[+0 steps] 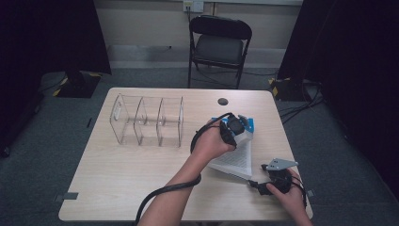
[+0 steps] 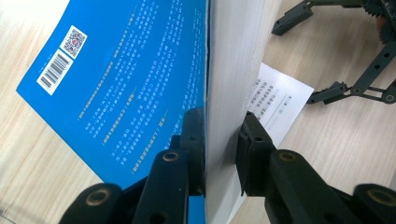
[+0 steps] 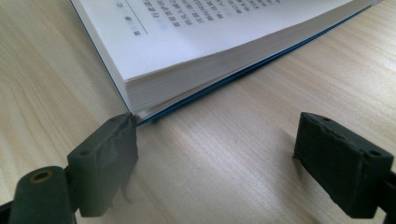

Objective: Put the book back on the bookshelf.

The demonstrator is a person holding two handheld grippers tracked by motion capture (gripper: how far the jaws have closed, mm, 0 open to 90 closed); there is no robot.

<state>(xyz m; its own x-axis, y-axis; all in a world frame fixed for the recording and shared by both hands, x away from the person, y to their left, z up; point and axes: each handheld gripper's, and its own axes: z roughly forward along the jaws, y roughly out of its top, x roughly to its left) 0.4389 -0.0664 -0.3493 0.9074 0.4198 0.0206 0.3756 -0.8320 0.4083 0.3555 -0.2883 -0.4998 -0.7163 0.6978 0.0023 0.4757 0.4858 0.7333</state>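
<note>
- My left gripper is clamped on a raised stack of pages plus the blue cover of the book; one pad sits on the blue back cover, the other on the page block edge.
- The book lies open on the right half of the table, near side. The clamped half stands up off the table; the other half lies flat, printed page up.
- My right gripper has its jaws wide apart, nothing between them. One pad touches the near corner of the flat pages at table level, the other sits on bare wood, well clear.
- In the high view the right gripper rests just right of the book's near corner.
- The clear three-bay organizer stands at far left, all bays empty, well apart from the book.
- My read: grasp is done, book half lifted. Left to do: probably close it, lift it fully and stand it in a bay. None of that has started.
- Risk: thick stack, the loose half could flop on lift.
</note>
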